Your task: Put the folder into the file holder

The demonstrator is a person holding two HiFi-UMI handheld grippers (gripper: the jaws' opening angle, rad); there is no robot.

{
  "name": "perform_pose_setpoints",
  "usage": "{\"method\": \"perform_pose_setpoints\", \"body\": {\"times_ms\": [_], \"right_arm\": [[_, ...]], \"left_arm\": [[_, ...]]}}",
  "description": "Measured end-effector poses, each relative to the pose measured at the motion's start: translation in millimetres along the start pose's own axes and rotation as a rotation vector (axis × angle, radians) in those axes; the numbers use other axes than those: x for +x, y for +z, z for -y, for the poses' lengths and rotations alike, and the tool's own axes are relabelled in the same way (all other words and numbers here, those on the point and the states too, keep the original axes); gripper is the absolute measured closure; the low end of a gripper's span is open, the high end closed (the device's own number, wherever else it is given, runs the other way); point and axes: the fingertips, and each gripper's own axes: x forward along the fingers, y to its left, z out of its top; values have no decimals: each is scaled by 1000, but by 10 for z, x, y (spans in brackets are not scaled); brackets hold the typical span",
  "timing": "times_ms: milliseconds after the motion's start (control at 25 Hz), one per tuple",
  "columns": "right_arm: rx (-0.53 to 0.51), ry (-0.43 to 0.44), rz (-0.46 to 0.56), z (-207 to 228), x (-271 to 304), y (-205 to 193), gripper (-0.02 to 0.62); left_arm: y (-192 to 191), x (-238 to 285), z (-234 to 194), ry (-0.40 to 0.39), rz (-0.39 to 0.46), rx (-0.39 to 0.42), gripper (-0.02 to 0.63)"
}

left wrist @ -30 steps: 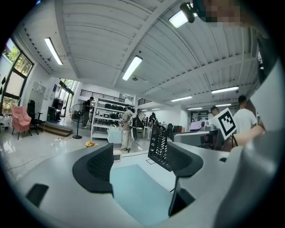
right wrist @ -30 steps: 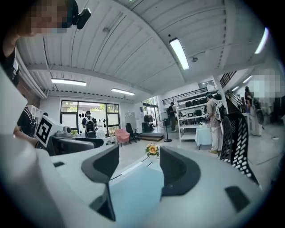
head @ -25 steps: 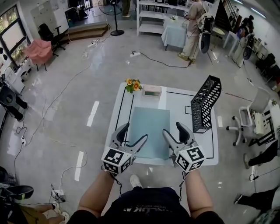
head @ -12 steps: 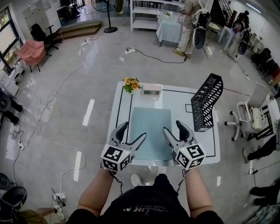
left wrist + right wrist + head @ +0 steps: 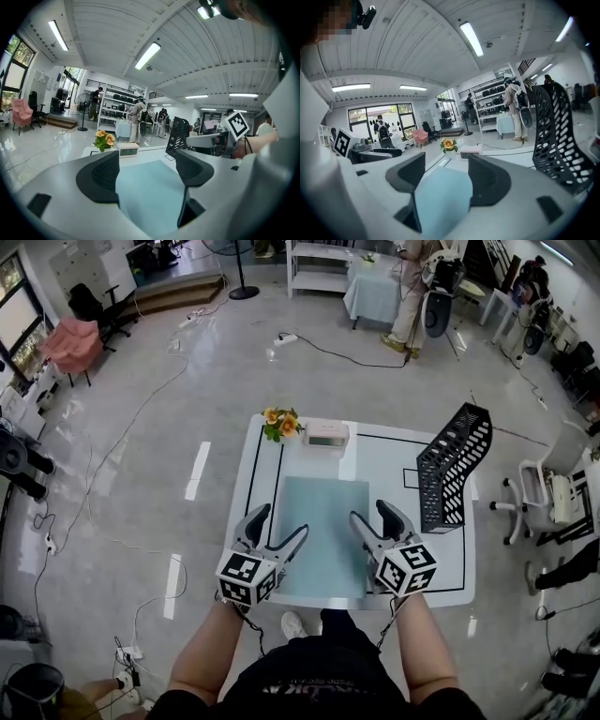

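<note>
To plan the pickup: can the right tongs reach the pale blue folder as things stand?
Probably yes. The right tongs are open over the near right edge of the pale blue flat folder, with nothing in between. The black mesh file holder stands apart, further right.

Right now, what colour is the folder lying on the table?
The folder is plain pale teal, no pattern; the head view shows it best.

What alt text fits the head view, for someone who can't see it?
From above, a person holds the left tool and right tool, both open, over the near end of a pale blue folder flat on a white table. A black mesh file holder stands at right, flowers and a clock at the far edge.
</note>
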Motion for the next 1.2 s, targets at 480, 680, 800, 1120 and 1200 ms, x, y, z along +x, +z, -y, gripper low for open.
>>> {"method": "perform_pose_setpoints", "body": {"times_ms": [480, 680, 800, 1120, 1200], "right_arm": [[159, -19, -162, 648, 469, -583, 322], [256, -8, -220, 842, 605, -798, 298], [303, 13, -271, 881, 698, -947, 257], [404, 39, -373, 968, 871, -1244, 235], [415, 45, -388, 971, 900, -1287, 235]], "left_arm": [[-552, 539, -393, 66, -155, -103, 242], [-719, 732, -504, 78, -204, -138, 242], [-823, 846, -560, 80, -233, -157, 242], [-1096, 1039, -687, 88, -317, -216, 238], [-1170, 1066, -696, 82, -345, -231, 236]]}}
